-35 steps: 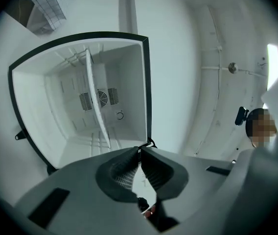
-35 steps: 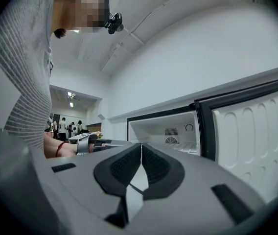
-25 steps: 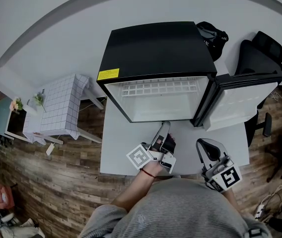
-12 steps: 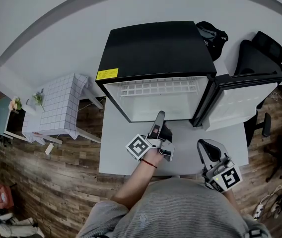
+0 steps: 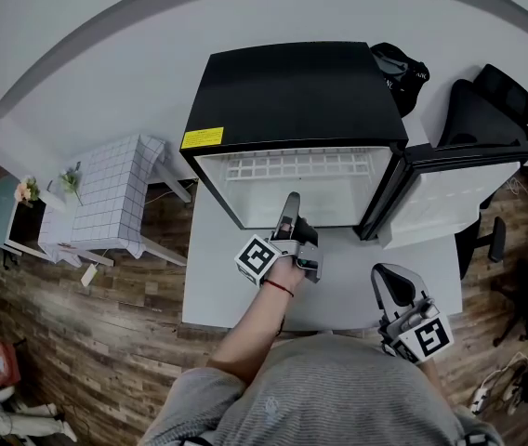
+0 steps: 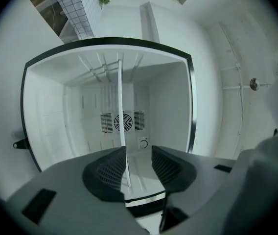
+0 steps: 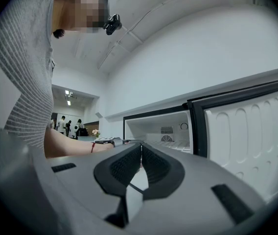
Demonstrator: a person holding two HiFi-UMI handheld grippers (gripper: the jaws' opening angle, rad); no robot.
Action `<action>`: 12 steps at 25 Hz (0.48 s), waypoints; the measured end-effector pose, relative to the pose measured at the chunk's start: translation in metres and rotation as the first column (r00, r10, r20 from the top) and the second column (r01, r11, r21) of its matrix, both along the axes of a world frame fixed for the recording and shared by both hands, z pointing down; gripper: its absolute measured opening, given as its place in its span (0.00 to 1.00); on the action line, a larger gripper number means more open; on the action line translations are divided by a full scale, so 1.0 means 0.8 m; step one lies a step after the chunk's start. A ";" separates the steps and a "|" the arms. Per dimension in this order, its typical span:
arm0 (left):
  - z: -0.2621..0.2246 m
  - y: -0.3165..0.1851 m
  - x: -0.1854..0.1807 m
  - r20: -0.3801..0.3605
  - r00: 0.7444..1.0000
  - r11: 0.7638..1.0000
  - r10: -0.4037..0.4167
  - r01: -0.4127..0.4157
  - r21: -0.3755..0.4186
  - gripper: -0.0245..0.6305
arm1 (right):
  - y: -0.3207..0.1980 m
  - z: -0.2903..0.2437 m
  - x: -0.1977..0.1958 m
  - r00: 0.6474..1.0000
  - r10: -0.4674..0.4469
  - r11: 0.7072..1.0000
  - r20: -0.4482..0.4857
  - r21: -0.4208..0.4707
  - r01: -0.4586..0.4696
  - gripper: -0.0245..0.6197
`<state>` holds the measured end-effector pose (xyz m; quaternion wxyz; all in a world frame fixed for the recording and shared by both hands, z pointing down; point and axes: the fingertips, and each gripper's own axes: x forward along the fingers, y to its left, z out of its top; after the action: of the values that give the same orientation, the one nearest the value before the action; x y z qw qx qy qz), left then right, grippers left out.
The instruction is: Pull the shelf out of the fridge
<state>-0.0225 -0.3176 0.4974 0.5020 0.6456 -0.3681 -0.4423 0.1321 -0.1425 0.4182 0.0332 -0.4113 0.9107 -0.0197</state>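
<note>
Your sweater (image 5: 338, 398): grey fine-ribbed knit, sleeve ending above the left forearm. Thin red bracelet (image 5: 278, 287) on your left wrist. Left gripper (image 5: 289, 210) and right gripper (image 5: 387, 279): grey shells, black cross-hatched pads (image 6: 110, 173), each with a white marker cube (image 5: 257, 256) printed with black squares.

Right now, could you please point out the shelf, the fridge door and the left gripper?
shelf (image 5: 298, 165), head view, middle of the white grid.
fridge door (image 5: 448, 198), head view, white inner lining.
left gripper (image 5: 292, 203), head view, midway between the tips of its jaws.
</note>
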 end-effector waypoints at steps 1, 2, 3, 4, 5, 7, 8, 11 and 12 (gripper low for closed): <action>0.004 -0.005 -0.001 0.005 1.000 1.000 -0.004 0.004 -0.010 0.27 | 0.000 0.000 0.001 1.000 0.002 1.000 -0.001 -0.003 -0.002 0.06; 0.007 -0.010 -0.002 0.004 1.000 1.000 -0.008 0.008 -0.018 0.27 | 0.000 0.000 0.002 1.000 0.004 1.000 0.000 -0.005 -0.004 0.06; 0.010 -0.014 -0.002 0.002 1.000 1.000 -0.013 0.013 -0.025 0.27 | -0.001 0.001 0.004 1.000 0.008 1.000 0.000 -0.006 -0.008 0.06; 0.012 -0.018 -0.003 -0.002 1.000 0.999 -0.017 0.017 -0.031 0.27 | -0.001 0.001 0.005 1.000 0.011 1.000 0.000 -0.007 -0.011 0.06; 0.015 -0.022 -0.003 -0.006 1.000 0.999 -0.021 0.021 -0.038 0.27 | -0.002 0.002 0.007 1.000 0.014 1.000 -0.001 -0.009 -0.014 0.06; 0.019 -0.027 -0.003 -0.013 1.000 0.999 -0.026 0.025 -0.046 0.27 | -0.003 0.003 0.010 1.000 0.019 1.000 -0.002 -0.010 -0.019 0.06; 0.020 -0.029 -0.002 -0.015 1.000 0.999 -0.028 0.027 -0.047 0.27 | -0.003 0.003 0.010 1.000 0.021 1.000 -0.003 -0.010 -0.021 0.06; 0.019 -0.038 -0.002 -0.018 0.999 0.998 -0.033 0.032 -0.047 0.27 | -0.006 0.003 0.012 1.000 0.023 1.000 -0.005 -0.013 -0.023 0.06; 0.019 -0.041 -0.003 -0.018 0.999 0.998 -0.035 0.034 -0.048 0.27 | -0.007 0.003 0.012 1.000 0.024 1.000 -0.006 -0.014 -0.024 0.06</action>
<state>-0.0247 -0.3508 0.5126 0.5127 0.6229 -0.3850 -0.4481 0.1414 -0.1485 0.4207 0.0278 -0.4223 0.9057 -0.0248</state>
